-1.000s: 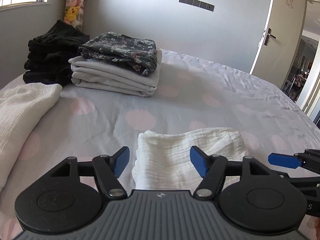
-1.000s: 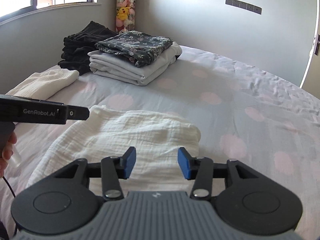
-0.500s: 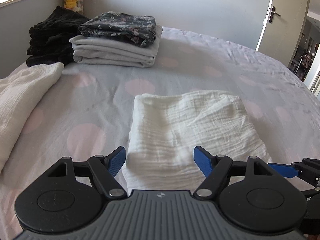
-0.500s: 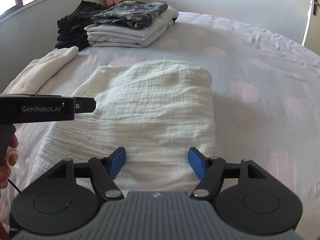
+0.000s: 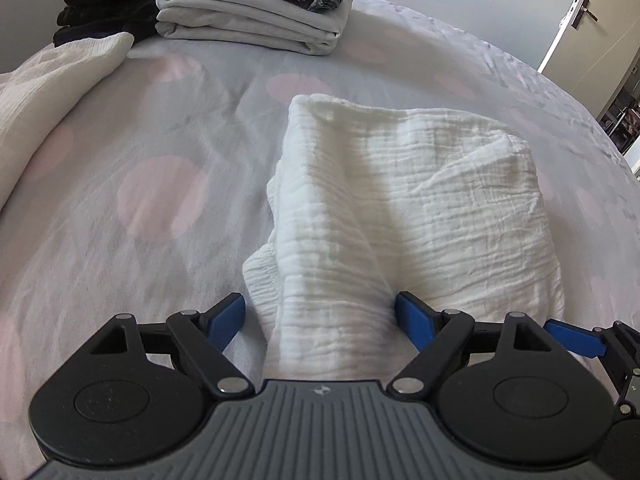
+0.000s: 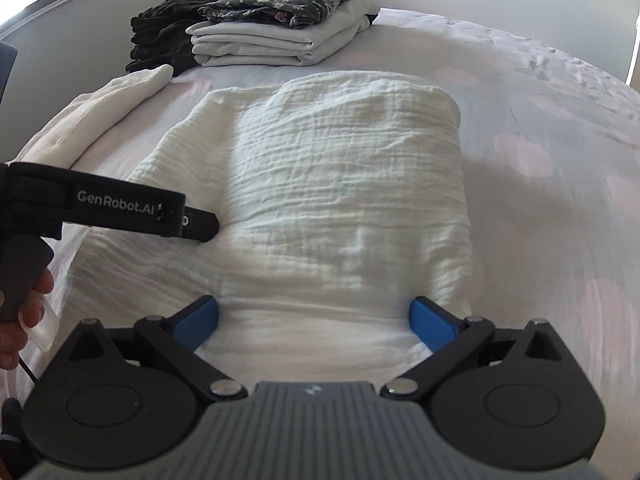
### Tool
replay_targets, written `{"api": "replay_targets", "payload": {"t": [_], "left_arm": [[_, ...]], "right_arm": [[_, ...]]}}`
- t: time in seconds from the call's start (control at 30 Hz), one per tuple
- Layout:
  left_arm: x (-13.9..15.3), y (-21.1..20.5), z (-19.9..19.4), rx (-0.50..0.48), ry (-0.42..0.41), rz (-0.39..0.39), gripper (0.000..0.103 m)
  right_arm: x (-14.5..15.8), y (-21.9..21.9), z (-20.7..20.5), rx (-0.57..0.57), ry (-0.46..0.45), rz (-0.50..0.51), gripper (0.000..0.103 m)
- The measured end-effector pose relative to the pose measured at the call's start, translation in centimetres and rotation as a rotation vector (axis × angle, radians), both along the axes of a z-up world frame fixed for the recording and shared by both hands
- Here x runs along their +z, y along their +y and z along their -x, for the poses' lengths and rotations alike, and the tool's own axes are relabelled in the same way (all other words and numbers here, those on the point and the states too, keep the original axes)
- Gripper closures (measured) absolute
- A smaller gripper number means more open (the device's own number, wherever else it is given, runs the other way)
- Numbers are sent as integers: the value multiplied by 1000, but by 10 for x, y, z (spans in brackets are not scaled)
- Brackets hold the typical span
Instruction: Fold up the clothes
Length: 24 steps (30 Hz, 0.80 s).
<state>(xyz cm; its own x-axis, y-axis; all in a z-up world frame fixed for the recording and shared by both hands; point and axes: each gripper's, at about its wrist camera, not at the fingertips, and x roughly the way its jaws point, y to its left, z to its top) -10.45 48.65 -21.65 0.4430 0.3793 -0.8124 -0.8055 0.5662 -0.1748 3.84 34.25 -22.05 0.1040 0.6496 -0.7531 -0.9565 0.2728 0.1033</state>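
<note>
The white cloth point(image 5: 404, 208) is lying folded on the bed point(image 5: 160, 184), a grey sheet with pale pink dots, and both grippers are sitting low at its near edge. The left gripper point(image 5: 320, 314) is showing its jaws spread wide, with a raised bunch of the cloth's near left corner standing between the blue pads point(image 5: 226, 316); the fabric is brushing the right-hand pad, but the jaws are not closing on it. In the right wrist view the right gripper point(image 6: 314, 320) is likewise holding its jaws far apart, straddling the near hem of the cloth point(image 6: 320, 200), the fabric lying between the pads point(image 6: 198, 320) without being pinched. The left gripper point(image 6: 120, 210) is reaching in from the left of that view, its black body marked GenRobot.AI lying over the cloth's left side, with the hand point(image 6: 20, 320) wrapping its grip. At the far end of the bed a folded pile point(image 5: 256, 20) is sitting, grey garments under a dark floral one, with a black heap point(image 5: 104, 0) just beside it on the left. A second cream cloth point(image 5: 48, 92) is lying along the bed's left edge, well apart from the one being worked. A door point(image 5: 600, 24) is standing at the far right.
</note>
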Motion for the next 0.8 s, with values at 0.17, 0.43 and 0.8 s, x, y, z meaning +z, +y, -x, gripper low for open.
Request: {"api": "replay_targets", "payload": {"t": [0.17,0.43,0.8], "left_arm": [[24,-3,8,9,-57,-113,10],[47,6,20,-39,-180,-164,10],[15,48,35,74,-202,57,10]], "right_arm": [[22,-15,3,10,-47,-57,0],[67,-31,-23,-89,-84,-180,2],[40,-23,-85,-202,55,-150,19]]}}
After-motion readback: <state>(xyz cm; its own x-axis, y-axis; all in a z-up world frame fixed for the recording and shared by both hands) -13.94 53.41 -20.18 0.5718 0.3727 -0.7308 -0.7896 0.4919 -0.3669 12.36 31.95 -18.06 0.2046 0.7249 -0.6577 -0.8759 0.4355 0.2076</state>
